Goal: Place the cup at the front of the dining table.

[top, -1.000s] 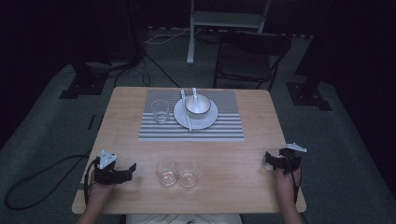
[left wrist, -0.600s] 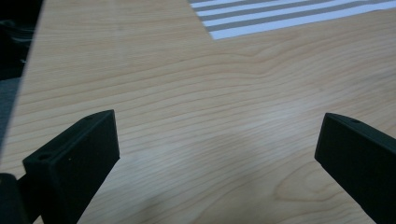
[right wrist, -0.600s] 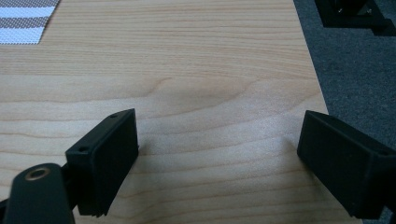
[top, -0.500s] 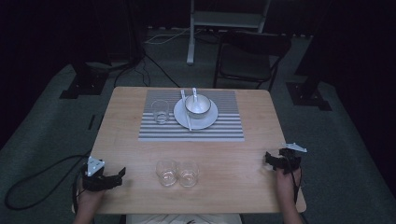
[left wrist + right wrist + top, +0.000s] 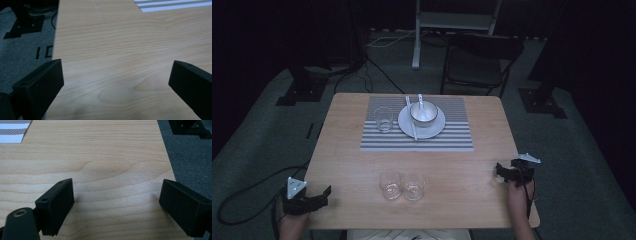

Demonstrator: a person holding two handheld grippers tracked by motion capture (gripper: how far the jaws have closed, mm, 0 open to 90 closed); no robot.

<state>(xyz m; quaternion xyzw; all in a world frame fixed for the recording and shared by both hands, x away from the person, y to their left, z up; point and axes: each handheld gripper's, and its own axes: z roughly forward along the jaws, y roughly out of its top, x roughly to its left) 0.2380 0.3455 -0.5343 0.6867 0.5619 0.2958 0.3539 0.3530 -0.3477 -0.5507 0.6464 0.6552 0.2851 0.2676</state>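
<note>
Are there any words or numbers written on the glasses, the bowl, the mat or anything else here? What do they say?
None can be read: there is no writing on the two glasses, the bowl, the plate or the striped mat.
Black marks on the floor beside the table: like strips of tape, not clear letters or numbers.

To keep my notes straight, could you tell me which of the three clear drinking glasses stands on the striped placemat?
The clear glass left of the white plate; the other two glasses stand together on bare wood.
</note>
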